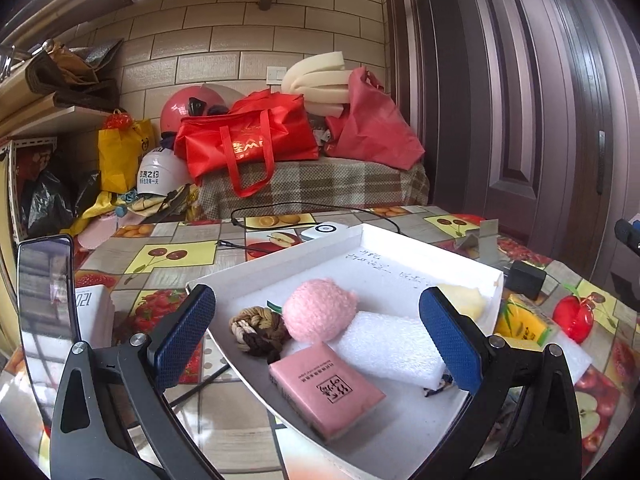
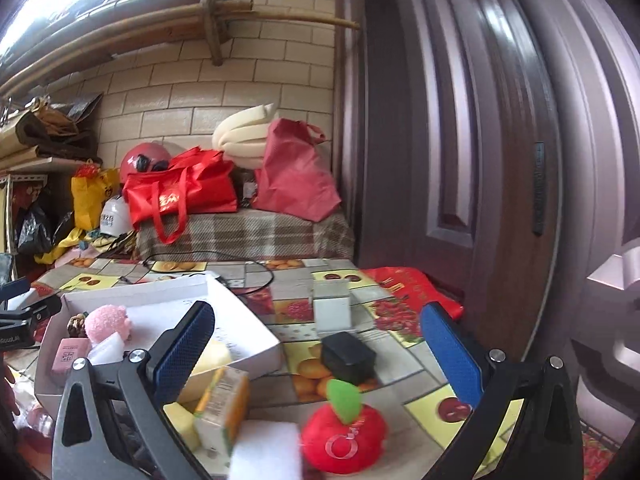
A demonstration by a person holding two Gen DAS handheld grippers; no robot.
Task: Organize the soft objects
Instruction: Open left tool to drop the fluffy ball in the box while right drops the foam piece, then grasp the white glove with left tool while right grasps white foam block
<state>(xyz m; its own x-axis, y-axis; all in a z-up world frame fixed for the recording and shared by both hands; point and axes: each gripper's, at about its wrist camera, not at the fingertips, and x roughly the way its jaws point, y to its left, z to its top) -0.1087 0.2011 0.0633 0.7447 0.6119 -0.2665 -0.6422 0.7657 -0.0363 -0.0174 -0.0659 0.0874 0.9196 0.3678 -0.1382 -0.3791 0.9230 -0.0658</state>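
A white shallow box (image 1: pixel 280 264) (image 2: pixel 248 344) lies on the table and holds a pink fluffy ball (image 1: pixel 320 314) (image 2: pixel 108 322), a knot of brown and cream rope (image 1: pixel 258 330), a pink tissue pack (image 1: pixel 326 390) (image 2: pixel 70 354), a white foam block (image 1: pixel 390 346) and a pale yellow sponge (image 1: pixel 464 300) (image 2: pixel 212 356). My left gripper (image 1: pixel 318 336) hangs open above these. My right gripper (image 2: pixel 316 358) is open over the table. Below it lie a red plush apple (image 2: pixel 344 436) (image 1: pixel 574 316), a yellow-green tissue pack (image 2: pixel 222 412) (image 1: pixel 524 326) and a white foam piece (image 2: pixel 266 450).
A black box (image 2: pixel 348 356) (image 1: pixel 524 278), a grey stand (image 2: pixel 332 306) and a black cable (image 1: pixel 304 210) lie on the fruit-print tablecloth. A phone (image 1: pixel 44 312) stands at the left. Red bags (image 1: pixel 248 136) sit on a bench behind; a dark door (image 2: pixel 480 140) is to the right.
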